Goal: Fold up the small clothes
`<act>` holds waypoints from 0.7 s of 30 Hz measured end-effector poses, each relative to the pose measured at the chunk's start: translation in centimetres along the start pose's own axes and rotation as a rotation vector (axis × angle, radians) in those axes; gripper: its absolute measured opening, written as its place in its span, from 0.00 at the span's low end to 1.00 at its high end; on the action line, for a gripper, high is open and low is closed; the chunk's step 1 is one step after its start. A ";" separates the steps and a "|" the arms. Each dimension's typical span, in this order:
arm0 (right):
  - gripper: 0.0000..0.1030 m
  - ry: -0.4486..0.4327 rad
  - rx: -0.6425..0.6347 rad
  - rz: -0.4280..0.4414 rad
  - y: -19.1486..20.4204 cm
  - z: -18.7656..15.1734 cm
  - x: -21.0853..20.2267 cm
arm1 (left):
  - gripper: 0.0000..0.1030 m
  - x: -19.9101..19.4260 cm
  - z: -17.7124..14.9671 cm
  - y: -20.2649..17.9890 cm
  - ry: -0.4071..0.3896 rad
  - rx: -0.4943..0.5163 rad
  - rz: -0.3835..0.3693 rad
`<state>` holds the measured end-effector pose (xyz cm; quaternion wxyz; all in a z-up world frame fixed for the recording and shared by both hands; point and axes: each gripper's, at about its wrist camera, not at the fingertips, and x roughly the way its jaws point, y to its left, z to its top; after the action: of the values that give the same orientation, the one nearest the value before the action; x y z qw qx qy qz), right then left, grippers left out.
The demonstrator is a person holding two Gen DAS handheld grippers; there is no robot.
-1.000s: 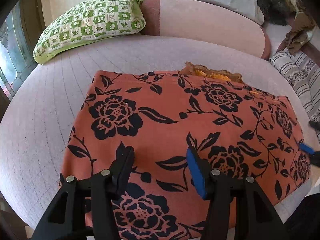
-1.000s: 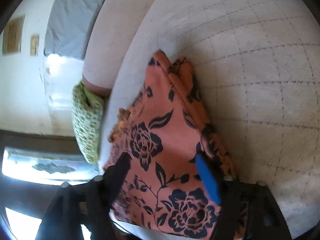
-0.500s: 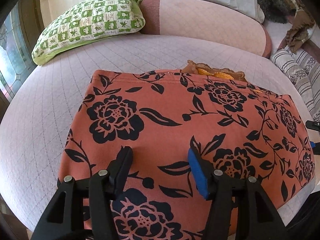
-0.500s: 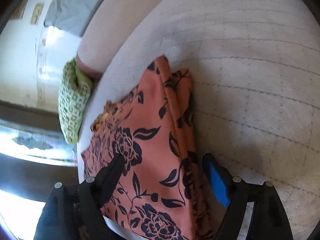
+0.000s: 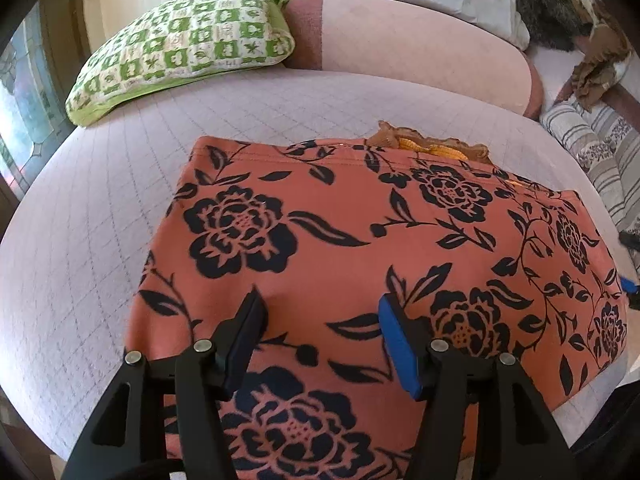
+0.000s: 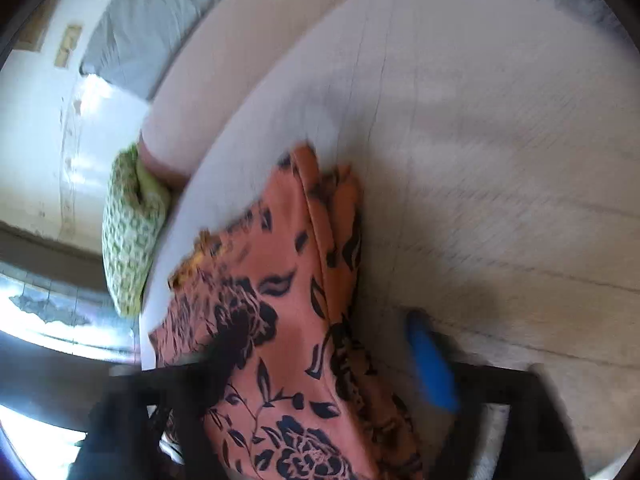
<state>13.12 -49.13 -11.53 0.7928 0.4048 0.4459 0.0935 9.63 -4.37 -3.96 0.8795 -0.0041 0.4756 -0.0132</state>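
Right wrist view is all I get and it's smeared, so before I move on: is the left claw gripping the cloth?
Observer: No. The left claw is open over the cloth, with nothing pinched between its fingers.
Operator: Does the cloth lie flat on that side?
Observer: Yes, its top layer lies smooth on the bed, as a neat rectangle.
Operator: Anything beyond its right edge?
Observer: A striped cushion lies past the far right corner.
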 end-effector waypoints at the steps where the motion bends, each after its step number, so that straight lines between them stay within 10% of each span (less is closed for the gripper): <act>1: 0.82 0.006 -0.017 0.023 0.5 0.4 -0.1 | 0.59 -0.1 -0.1 0.2 0.001 -0.009 -0.002; 10: 0.77 0.062 -0.070 -0.039 0.5 5.8 5.8 | 0.59 -0.7 -1.0 0.8 -0.002 -0.012 -0.012; 12: 0.22 0.110 -0.107 -0.052 1.4 6.2 6.8 | 0.60 -0.6 -1.1 0.8 -0.004 -0.007 -0.011; 14: 0.17 0.076 -0.172 -0.070 3.2 6.2 6.3 | 0.61 -0.5 -1.1 0.6 -0.010 -0.002 -0.006; 19: 0.19 0.001 -0.146 -0.175 0.6 6.8 7.3 | 0.63 -0.4 -1.4 0.2 -0.023 0.030 0.002; 21: 0.37 -0.034 -0.153 -0.139 0.9 6.3 5.8 | 0.63 -0.5 -1.5 0.3 -0.026 0.037 -0.002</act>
<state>21.67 -49.08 -12.80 0.8334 0.3128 0.4510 0.0651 8.14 -4.03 -4.33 0.8856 0.0116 0.4638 -0.0231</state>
